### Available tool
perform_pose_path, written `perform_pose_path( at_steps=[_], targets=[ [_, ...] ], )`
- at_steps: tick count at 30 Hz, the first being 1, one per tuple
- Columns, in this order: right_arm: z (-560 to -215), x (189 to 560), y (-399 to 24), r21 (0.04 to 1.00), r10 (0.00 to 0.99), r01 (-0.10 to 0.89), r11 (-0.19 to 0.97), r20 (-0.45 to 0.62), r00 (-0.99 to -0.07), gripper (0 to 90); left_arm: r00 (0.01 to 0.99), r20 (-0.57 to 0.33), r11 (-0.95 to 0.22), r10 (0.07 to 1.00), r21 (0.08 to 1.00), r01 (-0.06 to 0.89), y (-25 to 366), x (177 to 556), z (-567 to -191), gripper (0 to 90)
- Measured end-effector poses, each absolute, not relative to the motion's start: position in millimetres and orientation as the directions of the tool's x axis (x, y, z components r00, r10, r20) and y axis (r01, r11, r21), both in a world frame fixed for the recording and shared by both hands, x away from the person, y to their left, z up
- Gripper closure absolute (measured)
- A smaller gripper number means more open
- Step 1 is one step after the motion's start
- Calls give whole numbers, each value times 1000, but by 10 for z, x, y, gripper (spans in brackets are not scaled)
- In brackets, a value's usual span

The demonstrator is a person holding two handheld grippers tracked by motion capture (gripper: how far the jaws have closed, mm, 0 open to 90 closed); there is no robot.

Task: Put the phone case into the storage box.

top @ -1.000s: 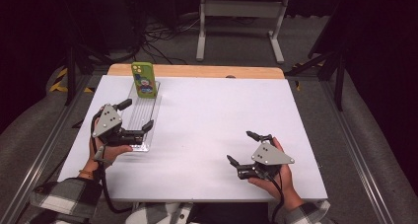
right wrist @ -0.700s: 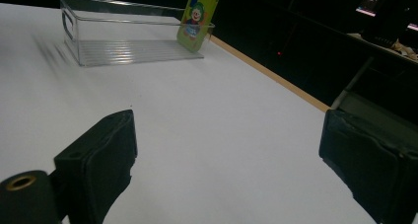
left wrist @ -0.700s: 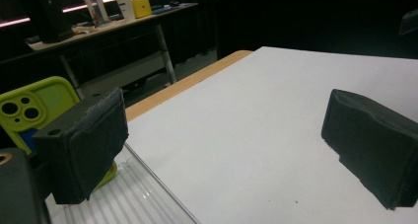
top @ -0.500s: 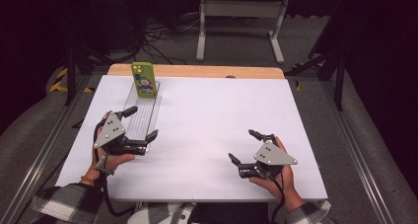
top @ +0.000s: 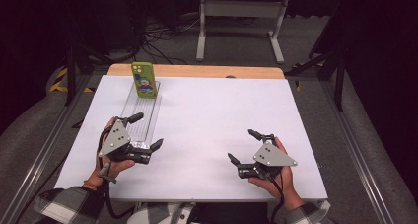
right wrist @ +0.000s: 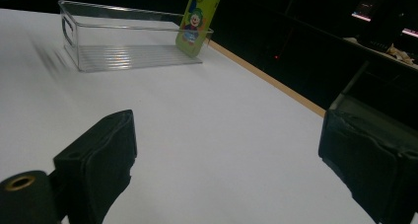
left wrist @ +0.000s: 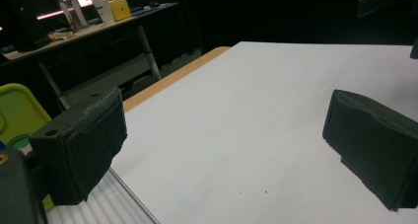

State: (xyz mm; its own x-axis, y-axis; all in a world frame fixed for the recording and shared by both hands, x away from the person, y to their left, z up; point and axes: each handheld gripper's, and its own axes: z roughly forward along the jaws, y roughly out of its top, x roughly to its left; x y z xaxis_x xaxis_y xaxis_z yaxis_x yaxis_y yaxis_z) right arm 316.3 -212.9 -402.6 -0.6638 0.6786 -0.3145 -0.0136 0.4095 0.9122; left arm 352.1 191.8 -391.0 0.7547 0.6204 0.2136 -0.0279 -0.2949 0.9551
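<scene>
White tabletop [top: 207, 125] with a wooden strip along the far edge, dark room behind.

Left gripper [top: 145, 132]: held low at the near left of the table, jaws spread wide with nothing between them, grey plate on top, hand wrapped around the body from below, plaid sleeve at the table's near edge. One jaw over the near end of the clear tray [top: 143, 113], the other over bare white surface just beside it. Same spread in the left gripper view [left wrist: 222, 130], ribbed tray floor showing under the left-hand jaw.

Right gripper [top: 244, 146]: near the right front of the table, well apart from the tray, jaws likewise parted and empty, cradled in a hand from beneath, cable trailing off the near edge. Wide gap again in the right gripper view [right wrist: 226, 150].

Green phone [top: 143, 79]: propped upright at the tray's far end, cartoon clown on its back, leaning on the tray's end wall in the right gripper view [right wrist: 198, 19].

Beyond the table: grey floor, cables, a white metal frame [top: 241, 24], black stands at the right.
</scene>
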Motion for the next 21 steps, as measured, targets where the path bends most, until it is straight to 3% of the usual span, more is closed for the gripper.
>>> perform_pose_path(
  at_steps=[21],
  targets=[
    [-4060, 3134, -2148, 905, 666, -18, 424, -326, -671, 74, 762, 225, -348, 607, 938, 0, 1942, 3376, -4163, 37]
  ],
)
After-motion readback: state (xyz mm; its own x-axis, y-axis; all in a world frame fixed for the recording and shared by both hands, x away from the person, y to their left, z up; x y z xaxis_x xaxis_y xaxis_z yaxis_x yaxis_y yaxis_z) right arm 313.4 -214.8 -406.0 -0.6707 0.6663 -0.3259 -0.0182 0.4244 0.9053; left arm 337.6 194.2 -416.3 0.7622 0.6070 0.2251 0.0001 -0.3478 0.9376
